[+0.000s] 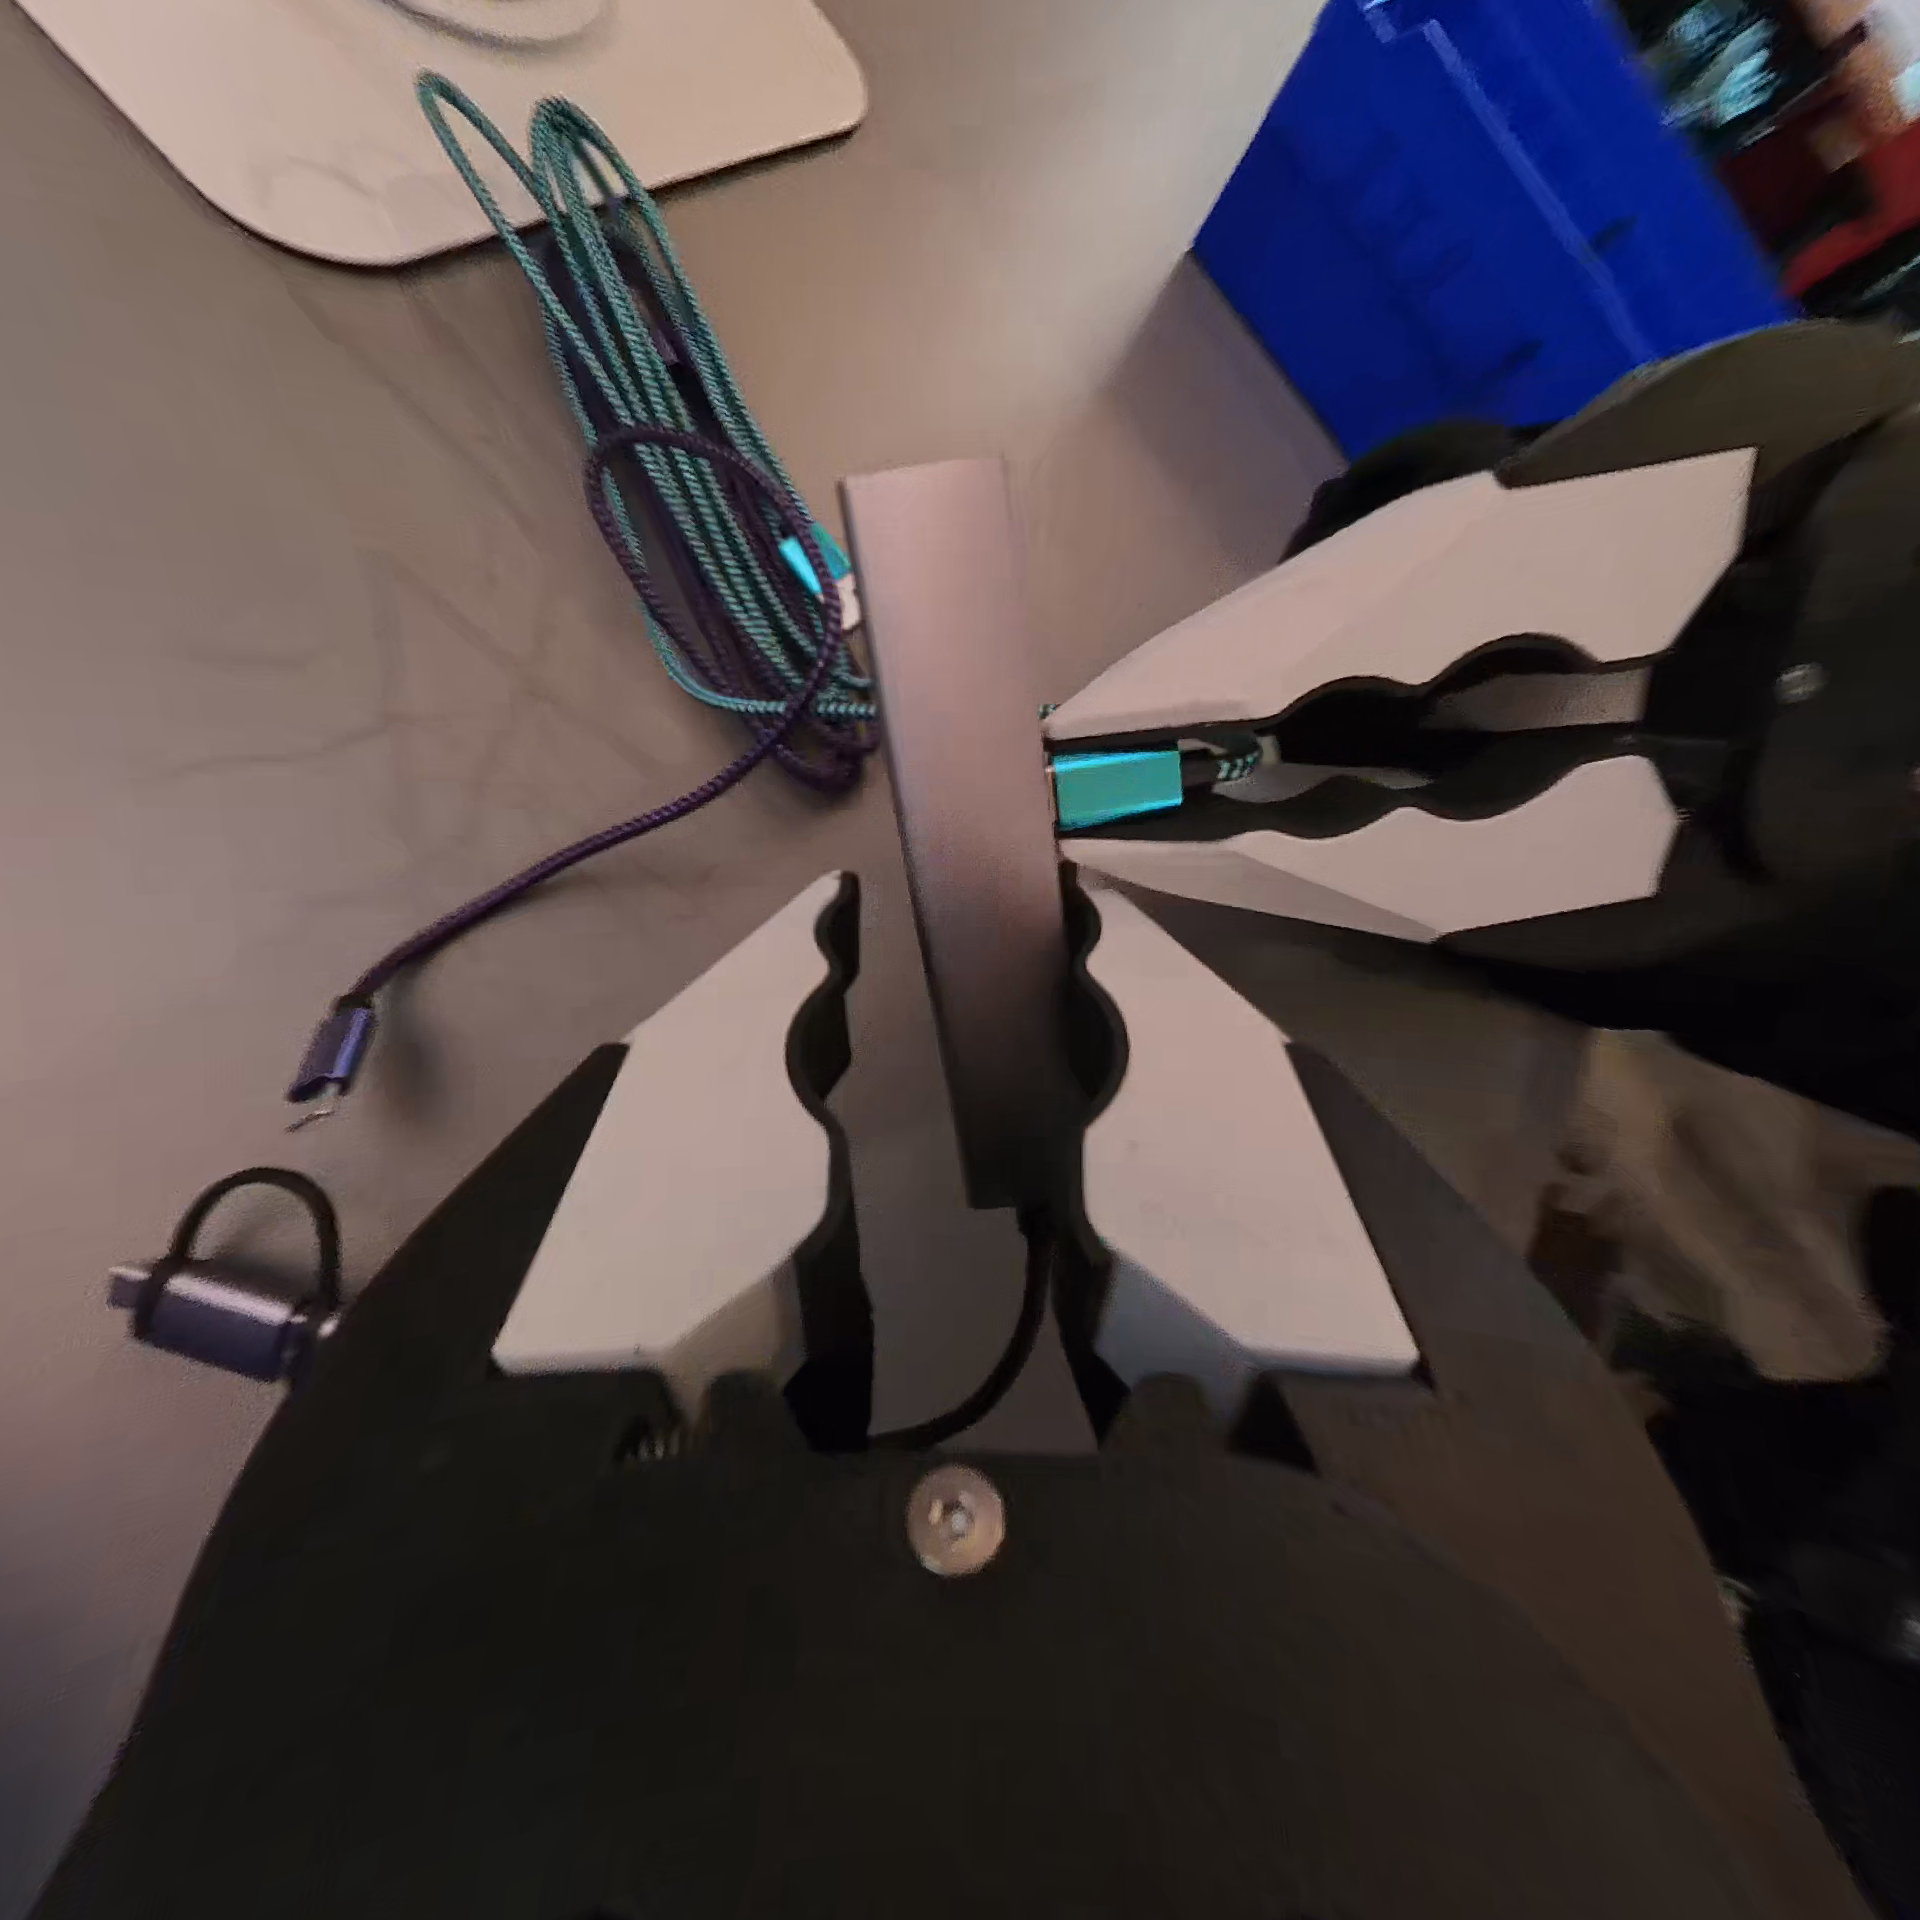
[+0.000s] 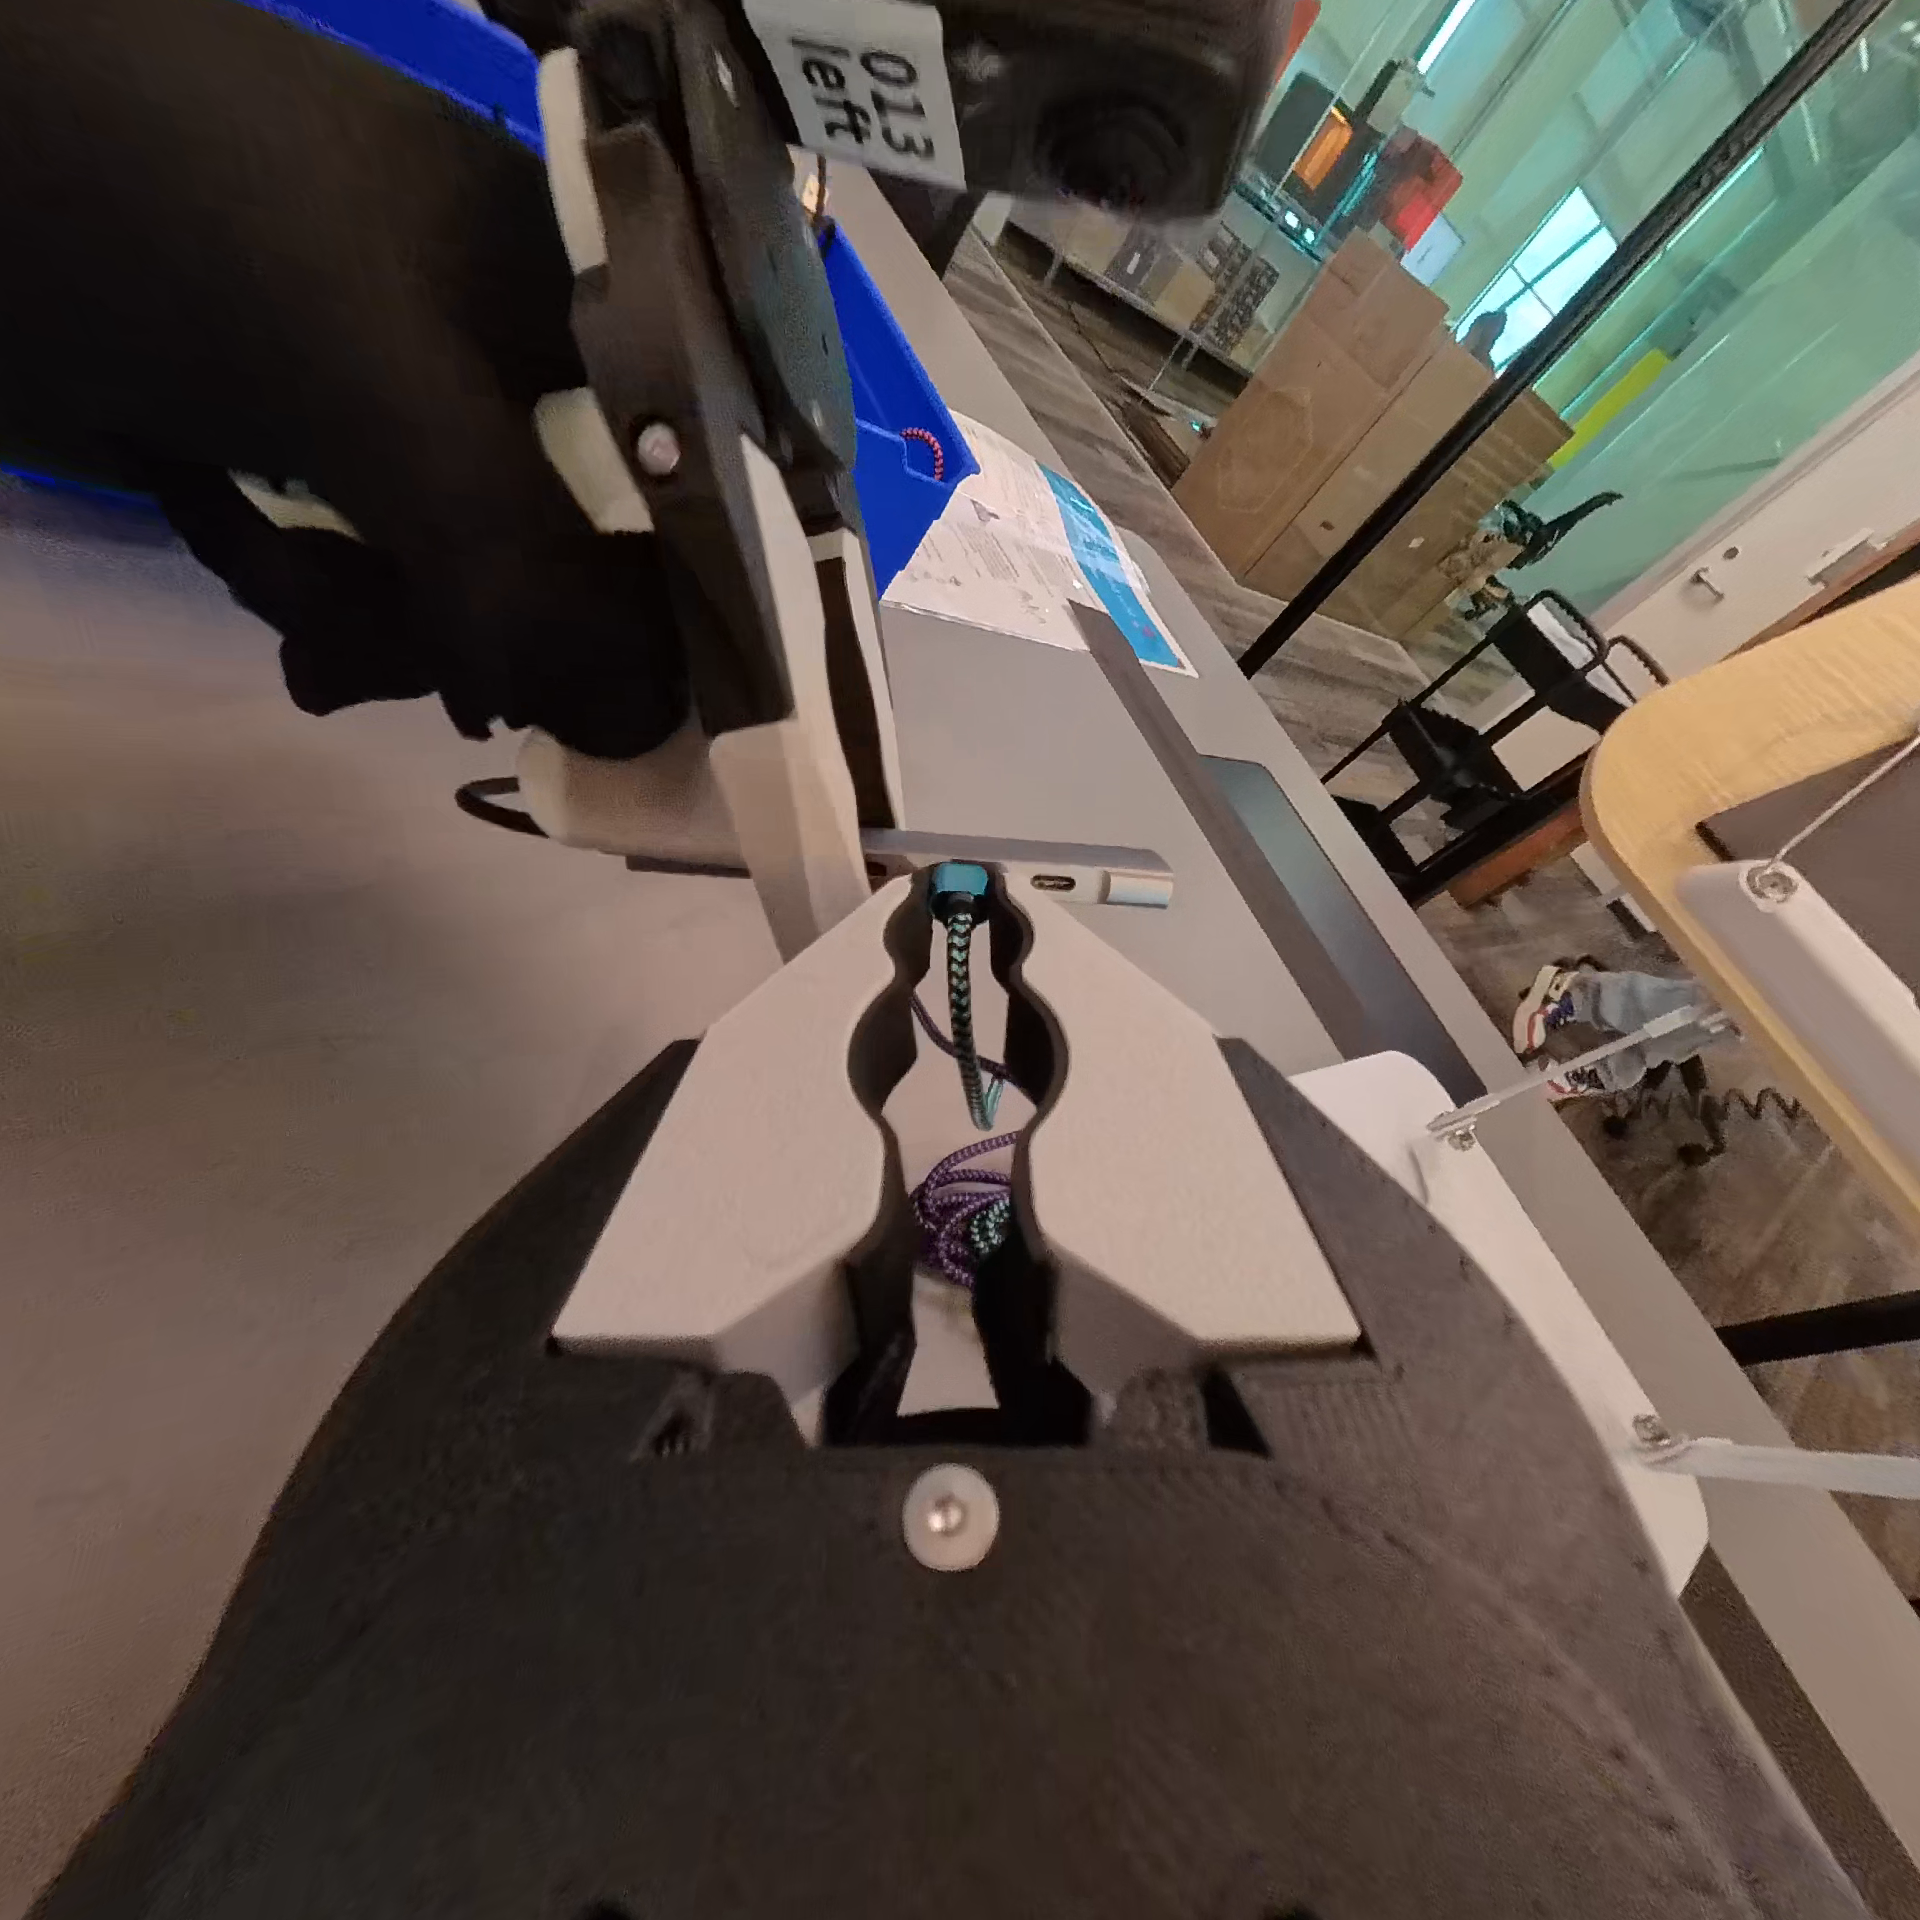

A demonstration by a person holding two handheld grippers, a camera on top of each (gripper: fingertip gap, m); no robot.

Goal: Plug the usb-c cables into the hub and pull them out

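Both hand-held grippers clamped — left [image 1: 961, 894] on hub [image 1: 956, 727], right [image 2: 951, 894] on teal plug [image 2: 954, 883].

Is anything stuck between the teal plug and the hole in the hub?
No, nothing visible blocks it. The right tool grips the teal plug, whose front end already meets the hub edge. The left tool holds the hub's sides, clear of that spot.
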